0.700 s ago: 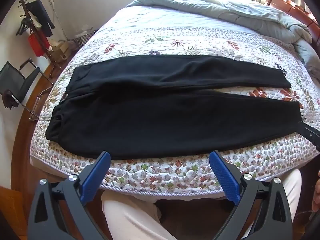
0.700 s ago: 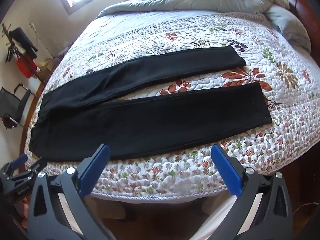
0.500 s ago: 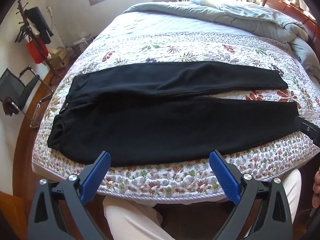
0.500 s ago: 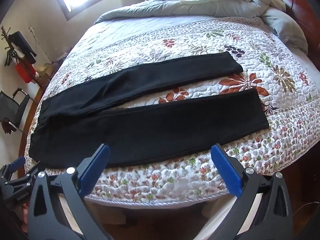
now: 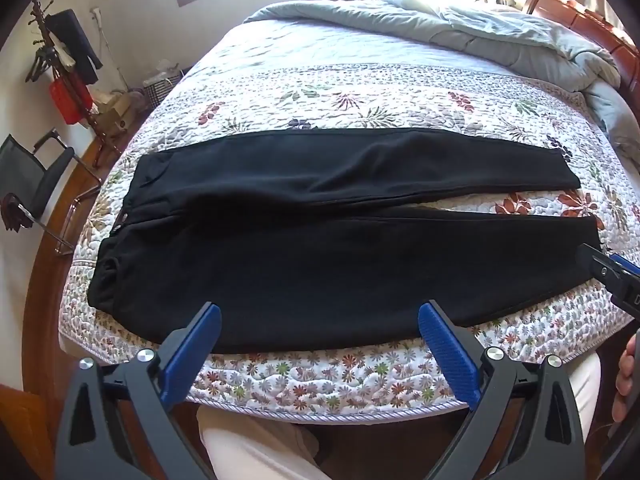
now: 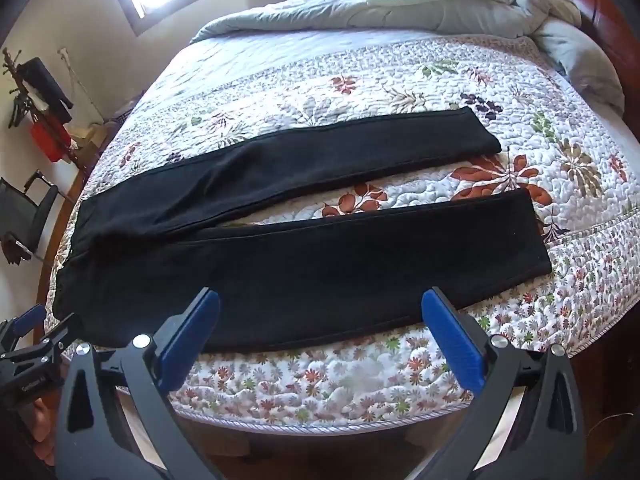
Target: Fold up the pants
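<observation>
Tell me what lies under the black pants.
The black pants lie flat on a floral quilt that covers the bed and shows all around them and between the two legs. Whatever is directly beneath the fabric is covered and cannot be seen.

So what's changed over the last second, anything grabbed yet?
Nothing grabbed. Both grippers, left and right, have eased forward toward the near edge of the pants, which now sit closer under the open fingers. The pants lie as before, legs spread apart on the quilt; jaws stay open.

Left tongs (image 5: 319,328) and right tongs (image 6: 320,316) both gape wide.
</observation>
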Demonstrator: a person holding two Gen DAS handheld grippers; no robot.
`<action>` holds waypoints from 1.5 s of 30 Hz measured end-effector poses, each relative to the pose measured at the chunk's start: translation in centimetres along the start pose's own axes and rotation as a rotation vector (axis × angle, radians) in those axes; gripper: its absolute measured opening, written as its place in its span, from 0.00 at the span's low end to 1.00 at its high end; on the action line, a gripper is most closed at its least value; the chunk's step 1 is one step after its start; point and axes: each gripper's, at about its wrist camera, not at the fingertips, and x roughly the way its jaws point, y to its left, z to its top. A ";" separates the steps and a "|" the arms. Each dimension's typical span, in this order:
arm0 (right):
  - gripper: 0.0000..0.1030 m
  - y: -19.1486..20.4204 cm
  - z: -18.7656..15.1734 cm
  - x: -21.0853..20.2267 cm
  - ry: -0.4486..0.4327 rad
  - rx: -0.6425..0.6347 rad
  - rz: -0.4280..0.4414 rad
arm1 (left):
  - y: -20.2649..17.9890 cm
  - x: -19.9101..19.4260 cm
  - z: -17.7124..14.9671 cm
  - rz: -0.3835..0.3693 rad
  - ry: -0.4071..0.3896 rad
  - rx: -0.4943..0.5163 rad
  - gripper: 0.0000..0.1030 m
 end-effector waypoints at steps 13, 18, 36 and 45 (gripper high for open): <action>0.98 -0.6 -0.2 0.3 0.015 -0.010 -0.009 | -0.5 -0.1 0.0 0.014 0.012 0.019 0.96; 0.98 -0.7 -0.4 0.3 0.016 -0.003 -0.009 | -0.6 0.1 -0.1 0.022 0.018 0.018 0.96; 0.98 -0.4 -0.3 0.7 0.026 -0.007 0.006 | -0.6 0.5 -0.1 0.030 0.030 0.020 0.96; 0.98 -0.5 -0.2 1.3 0.033 -0.010 0.008 | -0.5 1.0 0.0 0.027 0.037 0.019 0.96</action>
